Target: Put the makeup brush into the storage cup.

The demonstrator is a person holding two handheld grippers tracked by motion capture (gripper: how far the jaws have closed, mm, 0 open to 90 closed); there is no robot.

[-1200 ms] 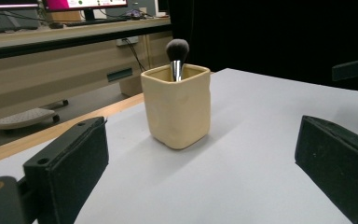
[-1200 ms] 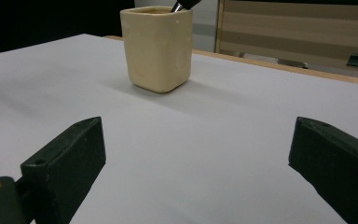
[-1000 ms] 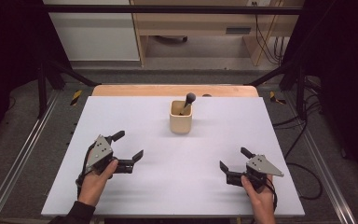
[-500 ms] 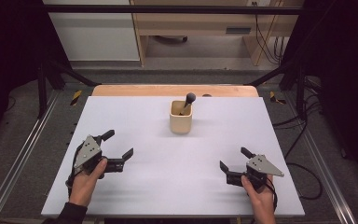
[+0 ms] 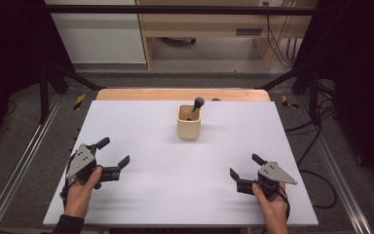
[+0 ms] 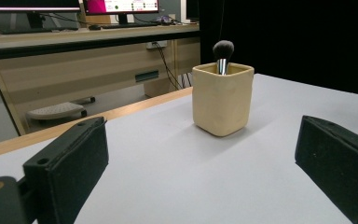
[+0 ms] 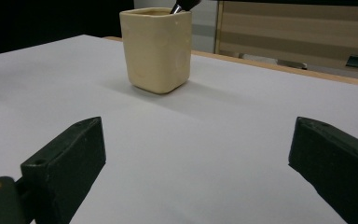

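Two released grippers low on the table, cup between and beyond them.

Left gripper (image 5: pixel 113 152) at eight o'clock, jaws spread, grasping nothing; cream cup (image 5: pixel 189 122) holding a brush (image 5: pixel 196 104) at twelve o'clock on the white table (image 5: pixel 175 190); right gripper (image 5: pixel 246 166) at four o'clock, jaws spread, empty.

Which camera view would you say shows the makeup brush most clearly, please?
The left gripper view: the brush shows its dark head and metal ferrule above the cup. The high view shows it small; the right gripper view crops it at the top edge.

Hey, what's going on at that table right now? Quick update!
Left hand-held gripper open, empty. Right hand-held gripper open, empty. Makeup brush standing in cream cup, untouched. Nothing lies between.
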